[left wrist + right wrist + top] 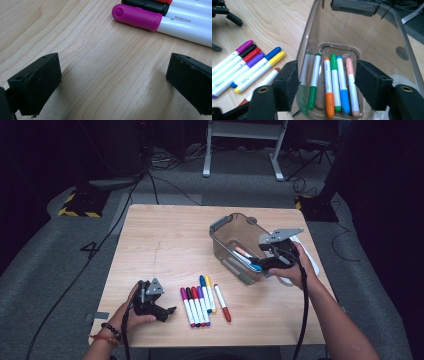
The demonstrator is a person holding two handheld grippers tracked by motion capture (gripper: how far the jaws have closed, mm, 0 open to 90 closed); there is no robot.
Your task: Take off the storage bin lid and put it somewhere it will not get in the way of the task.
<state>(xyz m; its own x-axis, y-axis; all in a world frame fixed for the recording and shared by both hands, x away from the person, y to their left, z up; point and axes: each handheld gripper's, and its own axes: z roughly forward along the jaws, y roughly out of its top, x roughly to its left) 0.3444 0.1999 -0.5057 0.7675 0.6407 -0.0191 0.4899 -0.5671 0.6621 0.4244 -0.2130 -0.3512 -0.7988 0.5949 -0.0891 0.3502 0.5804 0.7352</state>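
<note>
A clear plastic bin [227,257] with grey latches stands on the right half of the wooden table [165,245]. Several markers [328,80] lie on its floor, among them green, orange, blue and pink ones. My right gripper [328,82] hangs over the near end of the bin, open, with nothing between its pads. A row of several markers [200,302] lies on the table near the front edge. Just left of that row my left gripper [167,312] rests low on the table, open, and the magenta-capped marker [140,17] lies just beyond its empty jaws.
A white lid [312,262] lies on the table to the right of the bin, under the right hand. A red-capped marker [223,303] lies a little apart at the right end of the row. Cables and stands sit on the floor beyond the table.
</note>
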